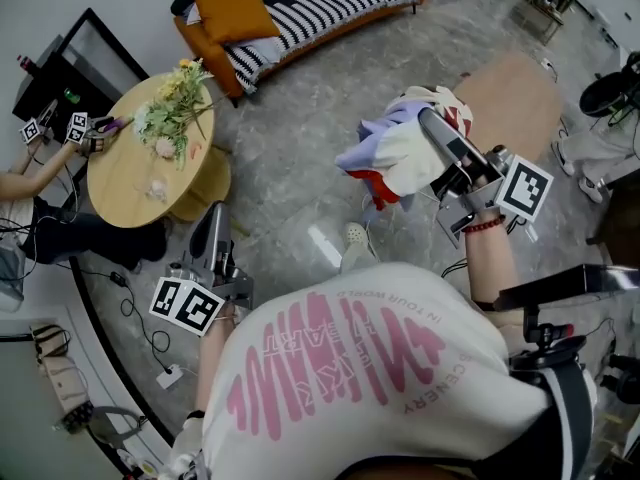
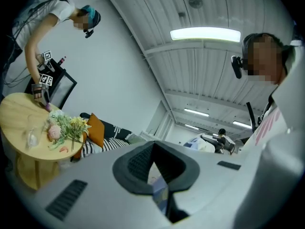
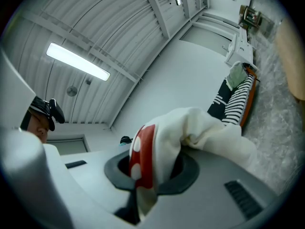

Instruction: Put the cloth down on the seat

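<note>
My right gripper [image 1: 432, 126] is raised in front of me and shut on a bundled cloth [image 1: 398, 158] of white, lavender and red fabric with white dots. In the right gripper view the cloth [image 3: 190, 132] bulges out from between the jaws and hides their tips. The seat is a low sofa [image 1: 310, 13] with a striped cover and an orange cushion [image 1: 235, 8], far across the floor at the top of the head view. My left gripper [image 1: 210, 236] hangs low at my left side, its jaws together with nothing between them [image 2: 157, 175].
A round wooden table [image 1: 125, 183] with flowers [image 1: 170, 108] stands at the left, between me and the sofa. Another person [image 1: 40, 163] works there with marker-cube grippers. A tan mat [image 1: 510, 93] lies on the marble floor at the right. Cables run along the floor at lower left.
</note>
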